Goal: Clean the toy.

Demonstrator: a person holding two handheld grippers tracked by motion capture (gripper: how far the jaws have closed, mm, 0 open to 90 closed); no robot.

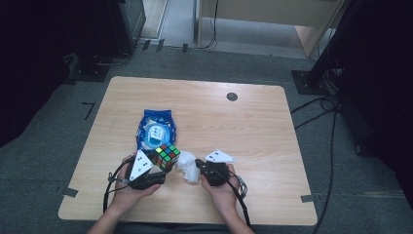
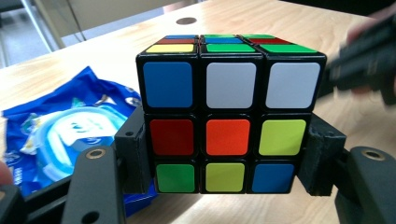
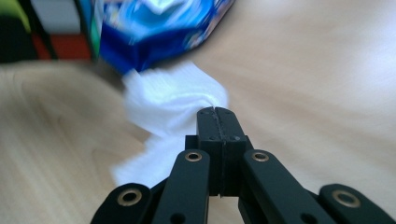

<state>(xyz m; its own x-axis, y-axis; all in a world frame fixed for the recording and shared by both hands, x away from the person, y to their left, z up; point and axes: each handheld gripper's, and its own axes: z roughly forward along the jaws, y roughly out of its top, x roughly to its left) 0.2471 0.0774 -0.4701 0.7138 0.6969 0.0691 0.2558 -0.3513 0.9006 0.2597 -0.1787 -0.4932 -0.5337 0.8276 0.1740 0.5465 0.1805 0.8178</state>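
Both forearms are brought in from the bottom edge of the high view and angled slightly toward each other. The left gripper (image 1: 155,171) is held in the left hand (image 1: 127,187), with its grey three-cornered plate turned upward. In the left gripper view its jaws are seen spread wide and pressed against two opposite sides of a cube (image 2: 229,114). The right gripper (image 1: 197,165) is held in the right hand (image 1: 220,187) and pointed toward the left one. In the right gripper view its jaws are seen closed tight together, with a white wipe (image 3: 168,100) pinched at the tips.
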